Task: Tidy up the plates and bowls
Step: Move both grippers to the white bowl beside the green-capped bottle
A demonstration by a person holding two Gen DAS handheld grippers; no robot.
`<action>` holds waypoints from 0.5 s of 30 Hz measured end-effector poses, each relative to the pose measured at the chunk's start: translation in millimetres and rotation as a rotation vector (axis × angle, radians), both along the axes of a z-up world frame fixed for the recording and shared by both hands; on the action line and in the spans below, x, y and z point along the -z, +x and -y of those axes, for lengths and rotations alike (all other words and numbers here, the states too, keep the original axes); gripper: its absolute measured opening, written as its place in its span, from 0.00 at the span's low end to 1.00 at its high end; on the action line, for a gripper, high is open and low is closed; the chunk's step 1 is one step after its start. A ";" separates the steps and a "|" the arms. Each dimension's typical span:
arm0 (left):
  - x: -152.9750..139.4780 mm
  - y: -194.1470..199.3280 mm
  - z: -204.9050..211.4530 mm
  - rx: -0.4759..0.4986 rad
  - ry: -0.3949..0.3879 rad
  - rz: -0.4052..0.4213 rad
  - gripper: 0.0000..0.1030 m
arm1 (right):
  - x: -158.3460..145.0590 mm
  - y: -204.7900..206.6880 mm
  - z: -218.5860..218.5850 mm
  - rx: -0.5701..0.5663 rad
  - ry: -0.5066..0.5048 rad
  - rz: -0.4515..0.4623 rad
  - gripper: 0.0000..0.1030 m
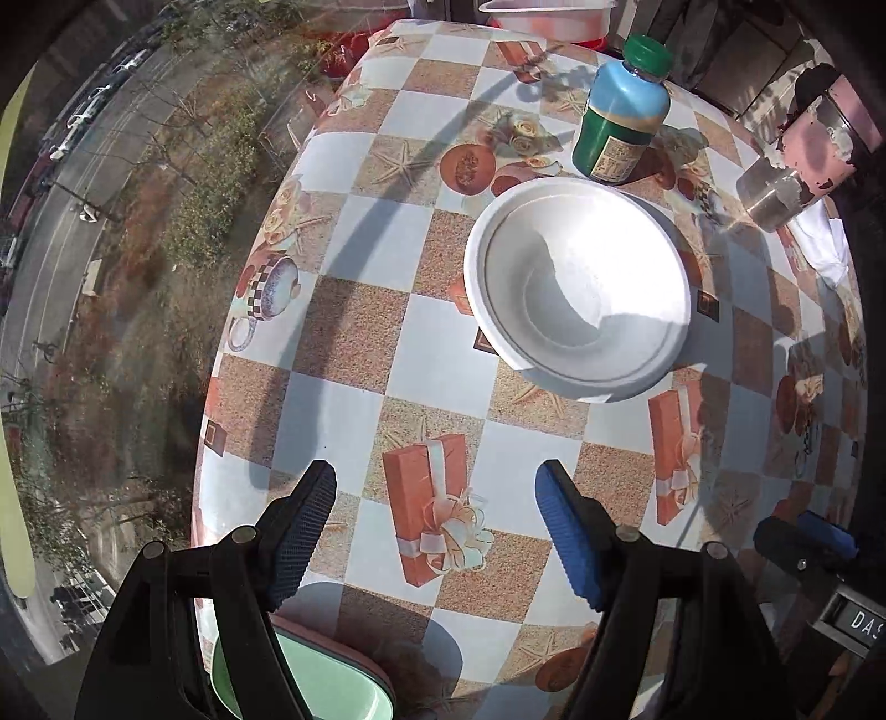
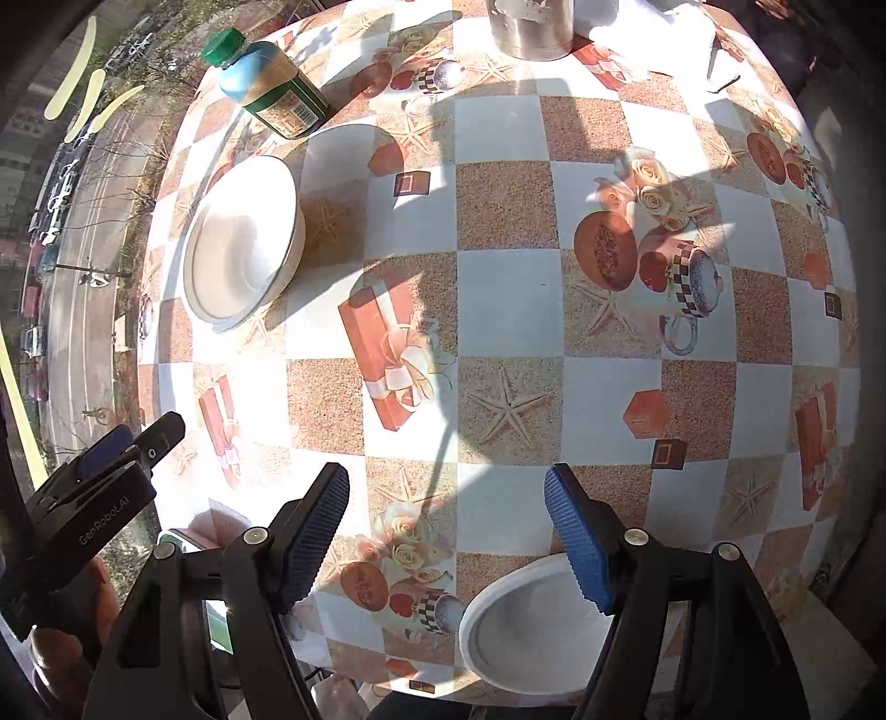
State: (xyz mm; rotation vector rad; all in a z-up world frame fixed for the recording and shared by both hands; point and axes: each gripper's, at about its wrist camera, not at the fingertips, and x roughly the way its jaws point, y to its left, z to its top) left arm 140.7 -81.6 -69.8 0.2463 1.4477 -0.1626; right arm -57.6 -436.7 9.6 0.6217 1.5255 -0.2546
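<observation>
A white bowl (image 1: 578,285) sits on the checkered tablecloth ahead of my left gripper (image 1: 434,531), which is open and empty above the cloth. The same bowl shows at the left in the right wrist view (image 2: 241,238). A green plate on a pink one (image 1: 326,678) lies at the near table edge under my left gripper; it also shows in the right wrist view (image 2: 185,543). A second white bowl (image 2: 531,626) lies at the near edge, just under the right finger of my right gripper (image 2: 446,531), which is open and empty. The left gripper (image 2: 119,448) appears at the left.
A green-capped bottle (image 1: 623,111) stands just behind the white bowl. A metal and pink canister (image 1: 797,166) and white cloth (image 1: 819,249) are at the far right. A red and white tub (image 1: 548,16) stands past the table's far edge. The table edge (image 1: 221,387) drops off left.
</observation>
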 end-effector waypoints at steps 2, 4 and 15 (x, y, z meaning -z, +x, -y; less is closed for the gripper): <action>2.7 10.1 0.2 -0.019 0.001 0.000 0.76 | 5.7 15.0 -4.0 -0.010 0.008 -0.003 0.72; 8.1 20.0 2.1 -0.030 0.010 -0.001 0.76 | 12.0 29.5 -5.4 -0.019 0.018 -0.007 0.72; 27.1 63.7 5.5 -0.080 0.034 0.034 0.76 | 37.2 96.3 -8.2 -0.032 0.031 0.008 0.72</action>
